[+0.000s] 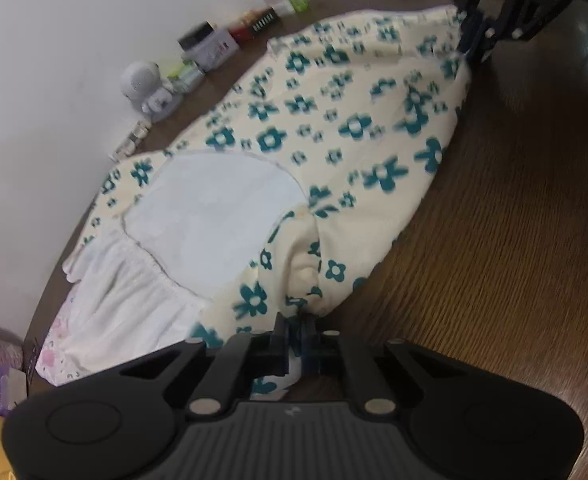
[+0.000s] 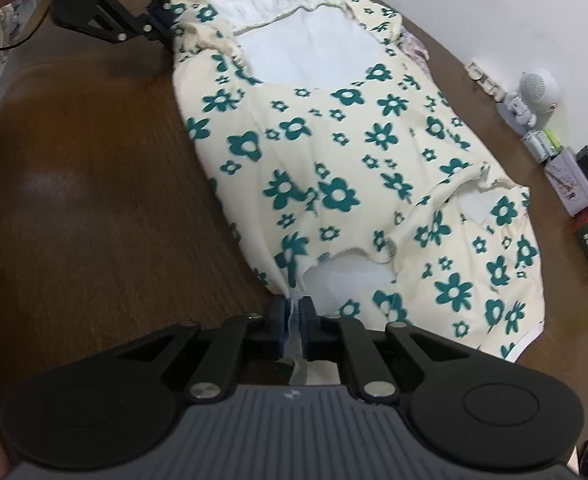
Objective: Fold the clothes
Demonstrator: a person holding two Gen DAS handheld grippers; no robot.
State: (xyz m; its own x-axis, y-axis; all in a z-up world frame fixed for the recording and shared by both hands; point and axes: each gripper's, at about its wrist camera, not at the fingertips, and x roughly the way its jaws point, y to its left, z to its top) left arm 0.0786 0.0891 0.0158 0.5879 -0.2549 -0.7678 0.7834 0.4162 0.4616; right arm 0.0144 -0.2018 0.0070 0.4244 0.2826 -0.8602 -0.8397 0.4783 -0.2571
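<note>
Cream garment [image 2: 334, 152], teal flower print, white lining; dark brown wood-grain table [image 2: 93, 184].

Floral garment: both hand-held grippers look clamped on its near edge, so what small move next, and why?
Probably lift that edge and carry it across toward the wall side. The left hand-held gripper and right hand-held gripper each pinch the floral garment, which lies spread flat on the table.

Free room and obstacles on the wooden table [image 2: 73, 184]. The bare strip of tabletop beside the flowered garment [image 2: 334, 168], on its side away from the wall, lies open between the left gripper [image 2: 165, 26] and the right gripper [image 2: 294, 312], each clamped on that edge of the cloth. Along the white wall [image 1: 73, 40] a row of small boxes [image 1: 213, 46] and a white figurine [image 1: 143, 84] crowds the garment's other edge, leaving only a narrow gap.
</note>
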